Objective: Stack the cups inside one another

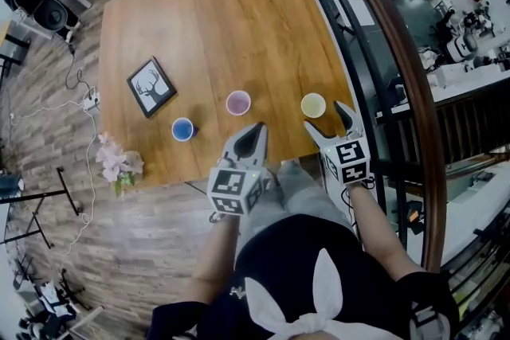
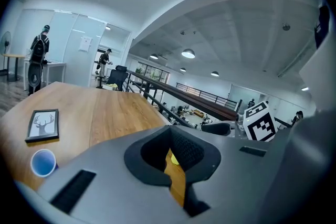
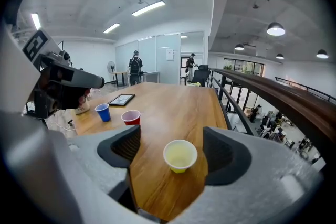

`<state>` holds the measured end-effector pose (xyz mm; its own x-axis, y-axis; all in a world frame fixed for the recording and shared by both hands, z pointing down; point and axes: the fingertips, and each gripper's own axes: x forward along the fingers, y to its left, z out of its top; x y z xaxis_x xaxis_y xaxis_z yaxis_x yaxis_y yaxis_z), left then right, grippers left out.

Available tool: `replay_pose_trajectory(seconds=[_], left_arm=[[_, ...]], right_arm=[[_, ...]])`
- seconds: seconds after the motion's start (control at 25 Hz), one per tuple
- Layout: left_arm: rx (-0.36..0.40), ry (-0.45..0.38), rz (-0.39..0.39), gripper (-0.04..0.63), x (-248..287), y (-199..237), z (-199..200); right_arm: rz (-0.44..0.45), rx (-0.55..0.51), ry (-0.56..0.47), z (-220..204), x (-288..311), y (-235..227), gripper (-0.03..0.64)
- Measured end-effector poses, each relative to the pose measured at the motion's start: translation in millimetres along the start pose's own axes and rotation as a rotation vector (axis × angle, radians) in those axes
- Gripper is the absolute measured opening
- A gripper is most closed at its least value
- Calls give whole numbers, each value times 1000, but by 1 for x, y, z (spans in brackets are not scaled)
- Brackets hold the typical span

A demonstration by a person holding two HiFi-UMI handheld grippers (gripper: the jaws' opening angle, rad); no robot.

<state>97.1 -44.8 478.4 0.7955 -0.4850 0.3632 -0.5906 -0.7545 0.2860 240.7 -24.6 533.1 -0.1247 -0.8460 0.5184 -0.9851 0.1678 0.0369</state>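
On the wooden bench (image 1: pixel 231 20) three cups are standing upright in a loose row near the edge closest to us, each well apart from the next and none sitting inside another. The blue cup (image 1: pixel 183 128) is standing at the left, the red cup (image 1: pixel 238 102) in the middle and a little farther from us, and the yellow cup (image 1: pixel 313 104) at the right.

We are holding the right gripper (image 1: pixel 327 119) low over the near edge and pointing it at the yellow cup. Its fingers (image 3: pixel 226 157) are standing wide apart. In the right gripper view the yellow cup is showing in the gap between them, clear of both pads, so nothing is being pinched. In the head view the cup is sitting just beyond the fingertips.

We are holding the left gripper (image 1: pixel 255 131) just to the left, over the near edge, with the red cup a little beyond its tip. Its fingers (image 2: pixel 189 152) are pressing together with nothing between them. Only a thin slit is showing in the left gripper view, with a sliver of the yellow cup visible through it.

A framed deer picture (image 1: pixel 152 86) is lying flat on the bench beyond the blue cup, apart from it. A dark railing (image 1: pixel 351 68) is running along the bench's right side.
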Motion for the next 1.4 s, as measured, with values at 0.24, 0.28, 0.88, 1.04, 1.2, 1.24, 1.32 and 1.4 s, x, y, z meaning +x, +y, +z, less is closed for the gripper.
replay_pose_trajectory(seconds=[0.24,0.28,0.88,1.04,1.2,1.24,1.32,1.4], left_arm=[[0,23,15,17,8,5,-6],[0,30,16,17,8,6,-8],[0,79,59,17,1,23,-24],[10,93,58,17,0,22,-29],[5,99,62,17,-1,23,-32],[4,99,63,17,-1,24,-33],[4,99,65,17,-1,25,-33],[2,100,68,17,-1,25,-34]], right_arm=[[21,-7,52,-19,19,-6,370],[24,-6,60,-22,23,-7,370],[9,44,176,-70,62,-19,370],[18,48,195,-76,68,-19,370],[28,46,208,-81,72,-17,370],[30,46,211,-81,73,-17,370],[33,48,214,-82,73,-17,370],[35,49,213,-83,73,-18,370]])
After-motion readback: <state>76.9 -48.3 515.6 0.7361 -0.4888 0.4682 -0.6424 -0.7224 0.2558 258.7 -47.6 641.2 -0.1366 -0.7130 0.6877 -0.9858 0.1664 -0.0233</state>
